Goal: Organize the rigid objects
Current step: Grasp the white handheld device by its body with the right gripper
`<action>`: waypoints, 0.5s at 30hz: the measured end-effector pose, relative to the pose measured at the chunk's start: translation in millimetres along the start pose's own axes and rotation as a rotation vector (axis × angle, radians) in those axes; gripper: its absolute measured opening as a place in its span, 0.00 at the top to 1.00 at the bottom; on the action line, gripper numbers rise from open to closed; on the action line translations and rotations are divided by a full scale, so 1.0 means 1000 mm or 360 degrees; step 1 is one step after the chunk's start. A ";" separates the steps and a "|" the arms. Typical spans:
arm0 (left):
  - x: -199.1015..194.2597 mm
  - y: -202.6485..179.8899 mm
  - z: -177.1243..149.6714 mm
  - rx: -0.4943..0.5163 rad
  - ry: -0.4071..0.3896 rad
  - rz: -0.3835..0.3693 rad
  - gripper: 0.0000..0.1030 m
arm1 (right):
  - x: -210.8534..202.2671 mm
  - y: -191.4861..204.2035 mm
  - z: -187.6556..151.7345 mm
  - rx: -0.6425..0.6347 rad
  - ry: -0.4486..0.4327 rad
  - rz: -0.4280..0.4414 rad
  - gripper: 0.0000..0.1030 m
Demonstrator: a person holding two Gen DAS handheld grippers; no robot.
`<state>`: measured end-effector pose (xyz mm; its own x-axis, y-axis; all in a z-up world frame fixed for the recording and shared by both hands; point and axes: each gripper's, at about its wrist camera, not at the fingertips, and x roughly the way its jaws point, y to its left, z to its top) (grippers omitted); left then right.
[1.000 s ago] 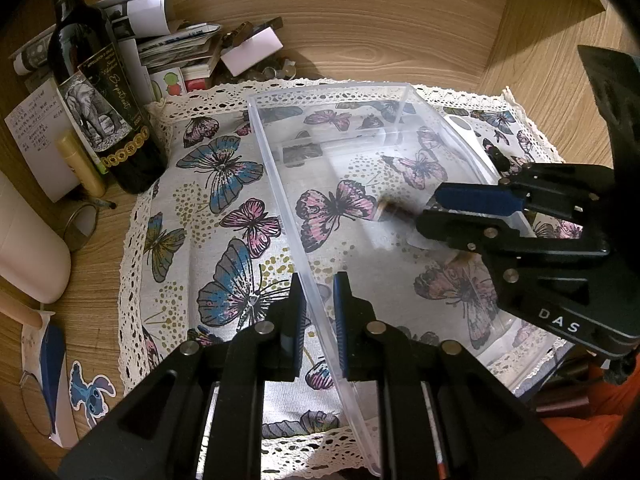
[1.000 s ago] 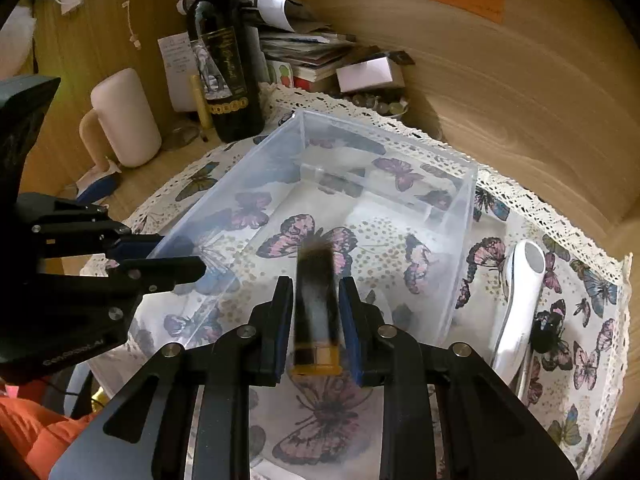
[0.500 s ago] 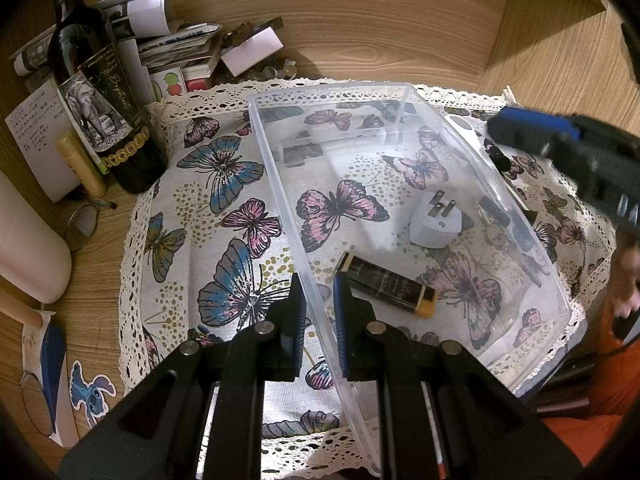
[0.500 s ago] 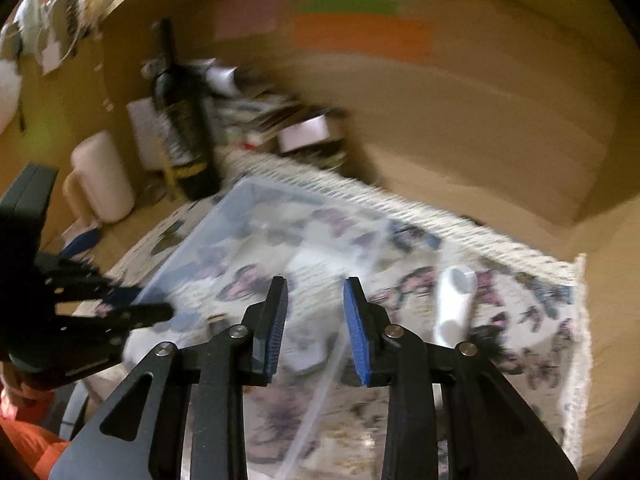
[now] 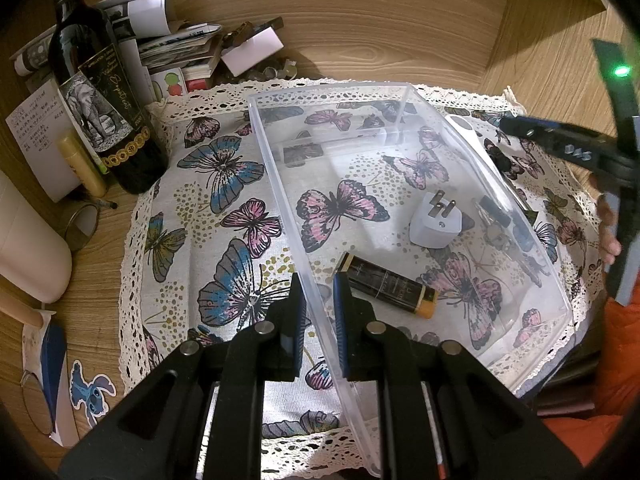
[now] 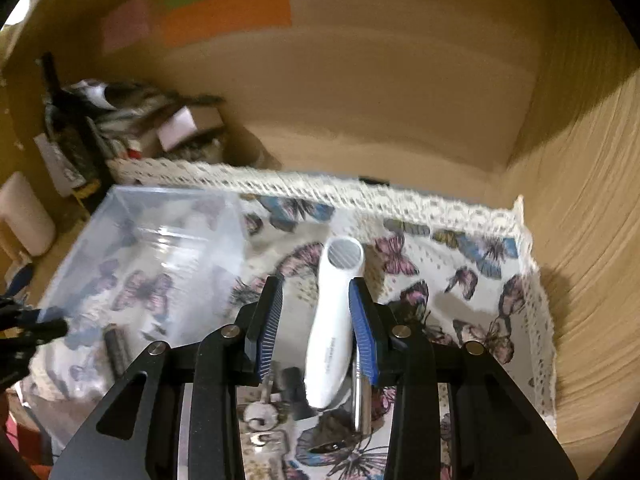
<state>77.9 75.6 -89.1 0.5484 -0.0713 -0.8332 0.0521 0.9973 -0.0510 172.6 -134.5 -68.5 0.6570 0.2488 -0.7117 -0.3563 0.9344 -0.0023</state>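
A clear plastic bin (image 5: 280, 184) sits on a butterfly cloth (image 5: 224, 184). My left gripper (image 5: 318, 292) is shut on the bin's near left wall. Inside the bin lie a black and orange lighter (image 5: 386, 288) and a white plug adapter (image 5: 436, 224). The bin (image 6: 160, 216) also shows in the right wrist view. My right gripper (image 6: 316, 320) is open, its pads (image 6: 270, 320) either side of a white handheld device (image 6: 334, 320) lying on the cloth to the right of the bin. Keys (image 6: 260, 414) lie below the device.
A dark wine bottle (image 5: 100, 92), a stack of papers and boxes (image 5: 180, 48) and a white cylinder (image 5: 28, 240) stand at the left and back. Wooden walls (image 6: 580, 240) close in behind and to the right. A metal ring (image 5: 80, 226) lies by the bottle.
My right gripper let the lighter go into the bin, opened, and swung right over the white device. The left gripper has kept its hold on the bin wall.
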 end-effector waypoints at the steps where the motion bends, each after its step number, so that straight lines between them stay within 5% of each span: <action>1: 0.000 0.000 0.000 0.0000 0.0000 -0.0001 0.87 | 0.005 -0.002 -0.001 0.0005 0.0024 -0.0004 0.69; 15: 0.000 -0.001 0.001 -0.0001 0.0000 -0.0005 0.87 | 0.067 -0.008 -0.010 -0.0002 0.0268 -0.0008 0.67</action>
<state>78.5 74.8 -88.7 0.5482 -0.0742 -0.8331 0.0532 0.9971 -0.0538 213.0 -128.3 -122.8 0.5380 0.1978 -0.8194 -0.3545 0.9350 -0.0070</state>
